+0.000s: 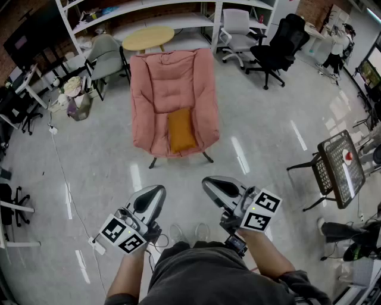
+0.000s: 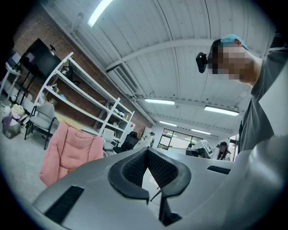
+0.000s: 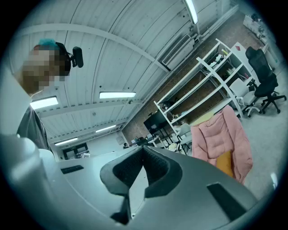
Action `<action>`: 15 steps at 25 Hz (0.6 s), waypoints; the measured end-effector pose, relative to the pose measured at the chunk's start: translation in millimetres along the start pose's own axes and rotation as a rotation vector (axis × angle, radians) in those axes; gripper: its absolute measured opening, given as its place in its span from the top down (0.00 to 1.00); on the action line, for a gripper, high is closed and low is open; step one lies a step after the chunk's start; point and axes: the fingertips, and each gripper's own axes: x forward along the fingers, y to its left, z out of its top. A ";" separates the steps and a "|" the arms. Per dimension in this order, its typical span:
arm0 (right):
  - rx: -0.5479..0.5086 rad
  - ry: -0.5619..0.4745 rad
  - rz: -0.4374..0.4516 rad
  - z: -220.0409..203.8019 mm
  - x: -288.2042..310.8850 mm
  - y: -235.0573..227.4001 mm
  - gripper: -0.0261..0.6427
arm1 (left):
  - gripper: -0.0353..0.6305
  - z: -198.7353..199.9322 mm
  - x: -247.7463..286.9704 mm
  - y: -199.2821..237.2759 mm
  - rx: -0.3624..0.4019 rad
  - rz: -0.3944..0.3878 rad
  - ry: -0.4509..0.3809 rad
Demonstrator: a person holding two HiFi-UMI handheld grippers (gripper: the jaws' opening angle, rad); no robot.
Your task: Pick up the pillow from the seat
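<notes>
An orange pillow (image 1: pixel 181 130) lies upright on the seat of a pink padded chair (image 1: pixel 172 77) in the middle of the room. Both grippers are held low, close to the person's body and well short of the chair. My left gripper (image 1: pixel 156 190) is shut, its pads meeting at the tip (image 2: pixel 147 151) with nothing between them. My right gripper (image 1: pixel 207 181) is shut and empty too (image 3: pixel 143 148). The right gripper view has the pillow (image 3: pixel 224 164) and the chair (image 3: pixel 222 132) far off to the right. In the left gripper view the chair (image 2: pixel 72 143) stands at the left.
Behind the chair are a round wooden table (image 1: pixel 148 37), white shelving (image 1: pixel 178 7), a grey chair (image 1: pixel 107 56), a white office chair (image 1: pixel 237 27) and a black one (image 1: pixel 277 47). A black mesh side table (image 1: pixel 340 168) stands at the right. A cable (image 1: pixel 62 173) runs over the floor at the left.
</notes>
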 end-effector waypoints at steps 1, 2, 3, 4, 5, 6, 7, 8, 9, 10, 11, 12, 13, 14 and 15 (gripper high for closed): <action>0.000 0.000 0.000 0.6 0.5 0.0 0.94 | 0.93 0.6 0.4 0.3 0.000 -0.001 0.000; 0.000 0.000 0.000 1.1 1.1 0.0 0.94 | 0.93 1.2 0.8 0.5 -0.001 -0.001 0.001; 0.000 0.000 0.000 1.5 1.6 0.0 0.94 | 0.93 1.6 1.1 0.9 -0.001 -0.001 0.001; 0.001 0.001 0.000 1.6 2.1 -0.2 0.94 | 0.93 1.8 1.3 1.3 -0.002 -0.001 0.001; 0.002 0.001 0.001 1.3 2.5 -0.7 0.94 | 0.93 1.7 1.7 1.8 -0.002 -0.001 0.001; 0.003 0.002 0.001 0.6 2.8 -1.8 0.94 | 0.93 1.2 2.4 2.4 -0.003 0.000 0.001; 0.005 0.004 0.001 -0.6 2.9 -3.6 0.94 | 0.93 0.4 3.5 3.0 -0.003 0.001 0.001; 0.007 0.007 0.000 -2.2 2.5 -5.9 0.94 | 0.93 -0.6 4.8 3.4 -0.003 0.002 0.001; 0.011 0.010 -0.002 -3.8 1.4 -8.6 0.94 | 0.93 -1.8 6.5 3.2 -0.003 0.003 0.000; 0.016 0.012 -0.004 -5.4 -0.4 -11.6 0.94 | 0.93 -3.4 8.2 2.5 -0.003 0.005 0.001; 0.024 0.011 -0.008 -7.0 -2.6 -15.1 0.94 | 0.93 -5.5 10.0 1.8 -0.002 0.007 0.002; 0.035 0.008 -0.013 -8.6 -4.5 -19.1 0.94 | 0.93 -7.6 11.5 1.6 -0.002 0.011 0.003; 0.047 0.003 -0.018 -10.0 -5.9 -23.4 0.94 | 0.93 -9.2 12.7 2.2 -0.001 0.014 0.005; 0.058 0.000 -0.023 -11.4 -6.7 -27.6 0.94 | 0.93 -10.3 13.8 3.0 0.000 0.018 0.005; 0.066 -0.002 -0.029 -12.7 -7.6 -31.7 0.94 | 0.93 -10.8 15.1 3.4 0.002 0.022 0.005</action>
